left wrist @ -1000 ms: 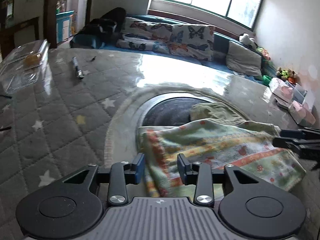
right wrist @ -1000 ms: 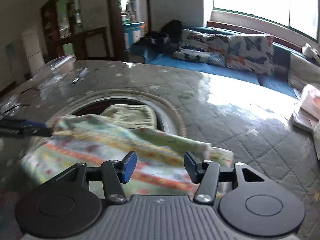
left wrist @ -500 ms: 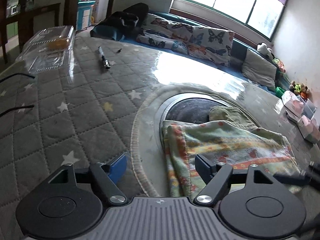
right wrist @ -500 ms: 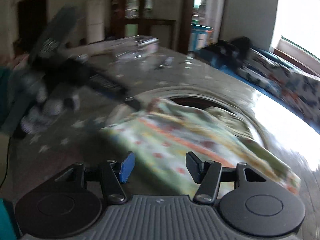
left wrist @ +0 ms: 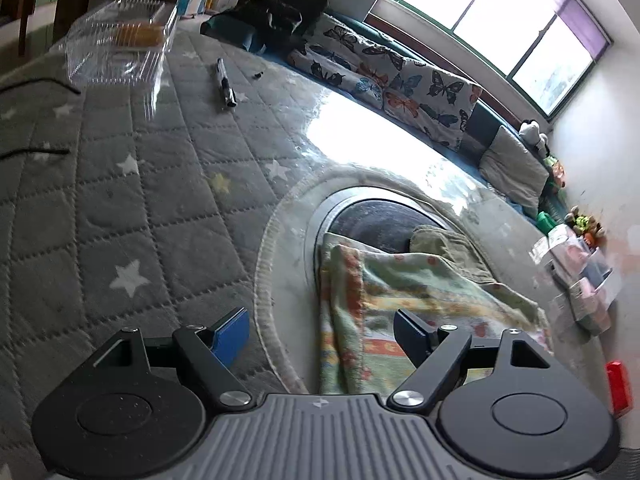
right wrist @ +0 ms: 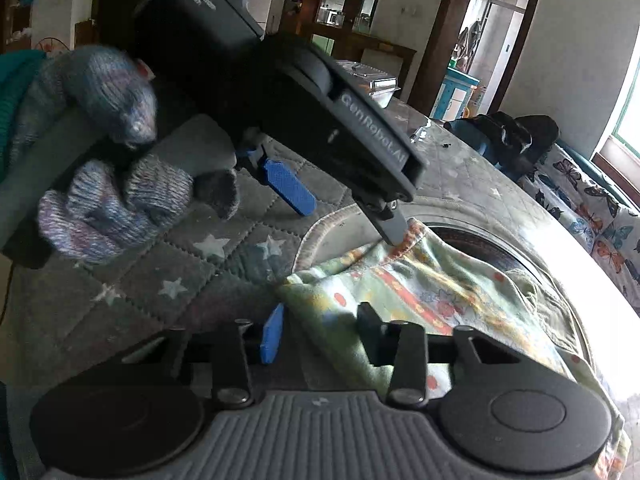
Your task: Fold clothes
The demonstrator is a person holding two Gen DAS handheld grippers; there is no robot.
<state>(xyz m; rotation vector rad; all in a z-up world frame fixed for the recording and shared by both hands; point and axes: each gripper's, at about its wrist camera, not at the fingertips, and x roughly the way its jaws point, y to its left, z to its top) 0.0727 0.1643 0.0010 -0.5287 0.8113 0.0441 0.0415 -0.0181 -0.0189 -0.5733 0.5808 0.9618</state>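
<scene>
Clearly the soft, light green patterned cloth garment (left wrist: 420, 292) will drape and slip; both the left hand-held gripper (left wrist: 322, 334) and right hand-held gripper (right wrist: 320, 334) gape wide, empty, so pinch a hemmed corner.

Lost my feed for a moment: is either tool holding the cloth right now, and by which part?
Neither. The left tool is wide open over the printed cloth's near edge. The right tool is open with a corner between its fingers, not clamped.

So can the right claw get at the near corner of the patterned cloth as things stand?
Probably yes. The right claw is open, and the near corner of the patterned cloth lies just ahead of its fingers with nothing between. The left claw works the far corner, apart from it.
</scene>
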